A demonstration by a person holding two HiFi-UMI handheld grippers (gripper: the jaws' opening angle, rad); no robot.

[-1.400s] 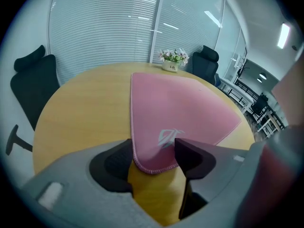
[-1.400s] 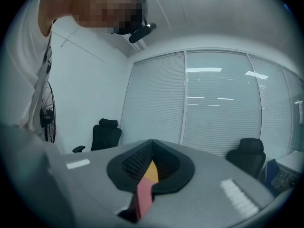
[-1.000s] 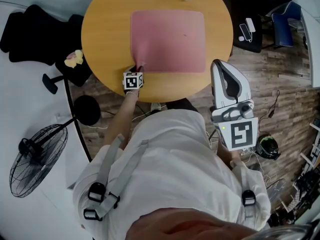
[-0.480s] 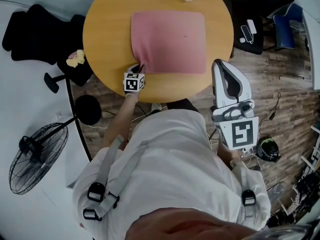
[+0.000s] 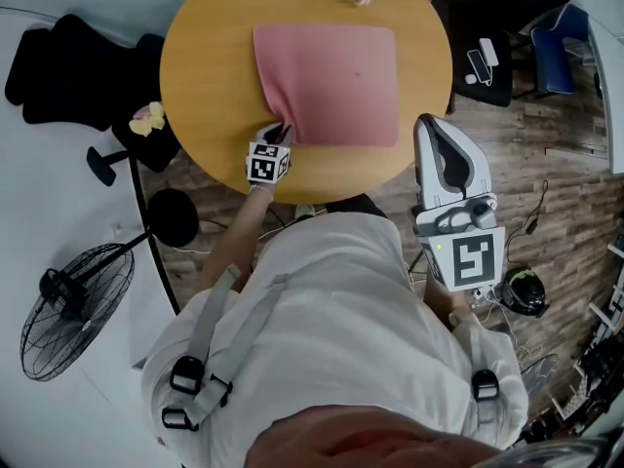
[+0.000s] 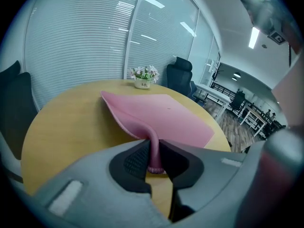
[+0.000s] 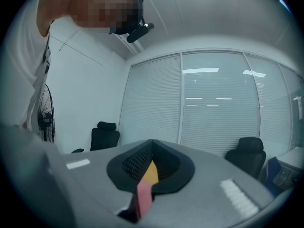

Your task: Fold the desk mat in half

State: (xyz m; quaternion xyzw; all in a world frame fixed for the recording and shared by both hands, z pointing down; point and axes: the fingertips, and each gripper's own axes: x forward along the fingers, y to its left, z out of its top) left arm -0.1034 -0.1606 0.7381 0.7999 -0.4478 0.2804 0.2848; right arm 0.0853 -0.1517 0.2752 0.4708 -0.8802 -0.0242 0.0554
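Now | left gripper (image 6: 154,158): jaws just closing, clamped on mat (image 5: 341,76) corner, corner raised | right gripper (image 7: 149,167): jaws together, empty | fold: barely begun, whole fold-over left.

The desk mat (image 5: 336,81) is a pink rectangle with rounded corners, matte, with a small dark speck near its middle. It lies on the round wooden tabletop (image 5: 210,66), toward the far side. Most of it rests flat. Its near left corner is lifted off the wood and drawn into a narrow fold, pinched between the pads of the left claw (image 6: 154,158), whose jaws have just been closing. The left edge rises in a curled ridge toward that corner.
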